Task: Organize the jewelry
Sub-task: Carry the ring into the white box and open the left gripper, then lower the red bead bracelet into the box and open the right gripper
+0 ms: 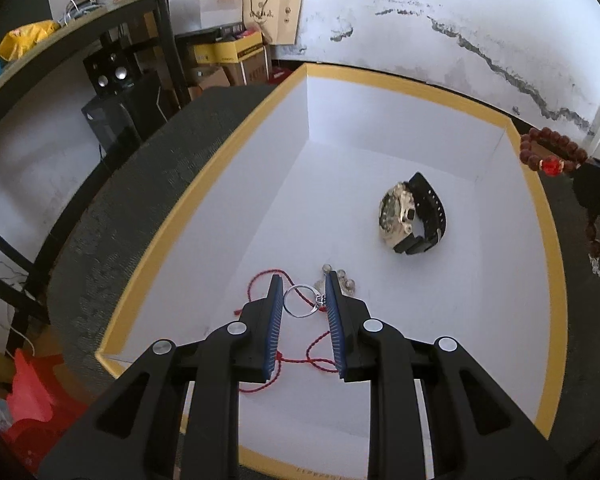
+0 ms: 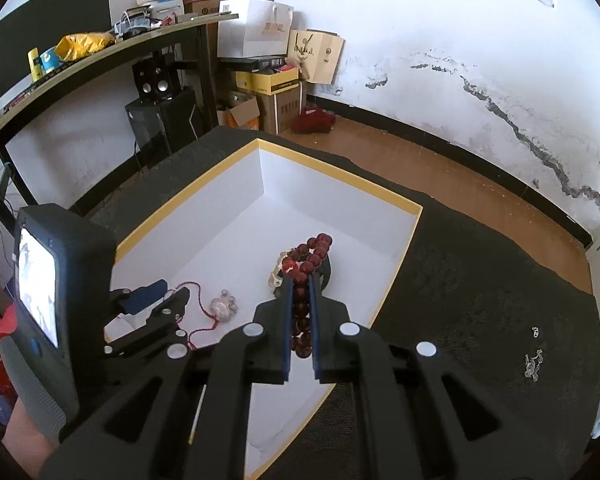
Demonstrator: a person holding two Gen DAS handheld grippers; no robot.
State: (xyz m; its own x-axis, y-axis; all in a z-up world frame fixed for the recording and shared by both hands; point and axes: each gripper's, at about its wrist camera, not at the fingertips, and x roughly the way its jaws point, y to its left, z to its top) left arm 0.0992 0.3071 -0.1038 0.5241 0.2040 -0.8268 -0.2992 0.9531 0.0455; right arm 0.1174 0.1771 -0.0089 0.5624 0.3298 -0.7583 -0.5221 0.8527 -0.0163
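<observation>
Both grippers are angled steeply downward over the box (image 2: 396,240), a large open carton with white walls and a yellow rim, set on a dark mat (image 2: 480,300). By the left gripper (image 1: 303,292) a silver ring (image 1: 302,300) is pinched between the blue pads near their tips, the jaws being narrowed to just the ring's width; it is held above the near part of the box floor. In the right wrist view the left gripper (image 2: 172,294) is seen low inside the box at its left side, with its camera housing and lit screen (image 2: 36,284) above it. The right gripper (image 2: 300,280) is closed tight on a string of dark red wooden beads (image 2: 312,252); a loop of the beads, with one bright red bead, is bunched beyond the fingertips, and the rest is hung down between the pads. It is held over the right part of the box, above the watch (image 1: 412,216).

The watch, with a pale gold case and a black strap, is laid on its side on the white floor. Nearer the left gripper a red cord (image 1: 320,344) is coiled loosely on the floor, beside a small cluster of clear beads (image 1: 346,282). On the mat outside the box, well apart to the right, small clear pieces (image 2: 534,362) are scattered.
</observation>
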